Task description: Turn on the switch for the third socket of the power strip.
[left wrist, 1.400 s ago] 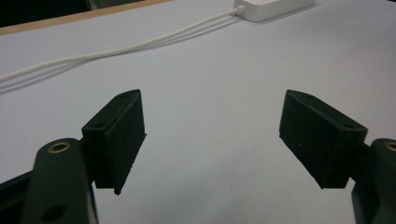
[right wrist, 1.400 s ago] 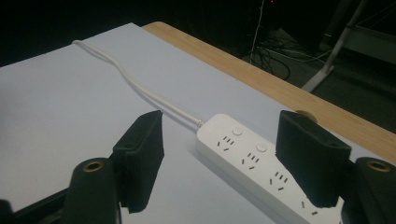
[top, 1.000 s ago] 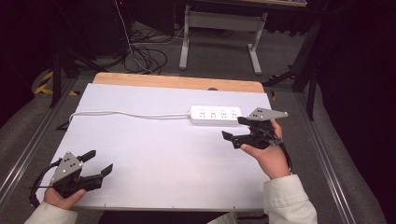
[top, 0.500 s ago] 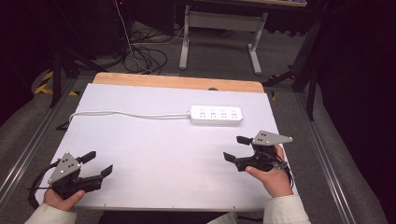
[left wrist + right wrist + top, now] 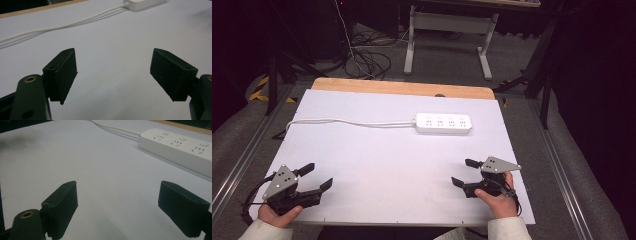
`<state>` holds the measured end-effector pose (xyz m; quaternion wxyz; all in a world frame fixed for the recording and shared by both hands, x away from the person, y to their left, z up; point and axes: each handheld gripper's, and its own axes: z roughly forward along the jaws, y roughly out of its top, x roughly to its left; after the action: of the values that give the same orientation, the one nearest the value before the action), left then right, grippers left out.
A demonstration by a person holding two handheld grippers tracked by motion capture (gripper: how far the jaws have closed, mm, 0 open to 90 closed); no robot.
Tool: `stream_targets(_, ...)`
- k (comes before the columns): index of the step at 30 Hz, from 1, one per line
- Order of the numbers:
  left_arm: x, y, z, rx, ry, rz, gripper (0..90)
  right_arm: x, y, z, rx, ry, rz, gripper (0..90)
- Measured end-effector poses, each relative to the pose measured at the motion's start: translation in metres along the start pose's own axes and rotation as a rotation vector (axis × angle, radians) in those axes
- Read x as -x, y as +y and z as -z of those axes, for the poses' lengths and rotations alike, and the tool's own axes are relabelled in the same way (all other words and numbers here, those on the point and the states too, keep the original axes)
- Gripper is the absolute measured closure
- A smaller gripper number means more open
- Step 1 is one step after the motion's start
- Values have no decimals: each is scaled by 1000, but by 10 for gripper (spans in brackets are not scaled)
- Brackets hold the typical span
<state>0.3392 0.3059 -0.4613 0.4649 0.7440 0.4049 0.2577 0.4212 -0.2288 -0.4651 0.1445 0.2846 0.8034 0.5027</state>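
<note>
A white power strip [image 5: 443, 123] lies at the back right of the white table top [image 5: 392, 160], its white cord [image 5: 347, 121] running left to the table's edge. My left gripper [image 5: 316, 177] rests low at the front left corner, open, nothing between its jaws. My right gripper [image 5: 465, 172] sits at the front right, also open and empty, well short of the strip. In the left gripper view the cord [image 5: 62, 25] and the strip's end [image 5: 143, 3] lie far ahead. The right gripper view has the power strip [image 5: 180, 147] ahead on the right.
A wooden strip [image 5: 402, 88] borders the table's far edge. Beyond it are a metal stand [image 5: 447, 30] and cables [image 5: 367, 55] on the floor. Metal rails run along both sides of the table.
My right gripper has drawn back from beside the power strip toward the table's front right edge. The left gripper has stayed put.
</note>
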Motion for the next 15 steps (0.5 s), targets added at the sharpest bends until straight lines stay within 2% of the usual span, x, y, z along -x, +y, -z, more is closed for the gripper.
stream_targets(4,-1,-1,0,-1,9,-12,219,-2,-11,-5,-41,-11,11,165)
stream_targets(9,-1,-4,1,-1,17,-21,202,-5,-24,-4,-45,-29,-2,165)
stream_targets(15,0,-5,1,14,16,-19,194,-3,-29,-7,-86,-19,-7,168)
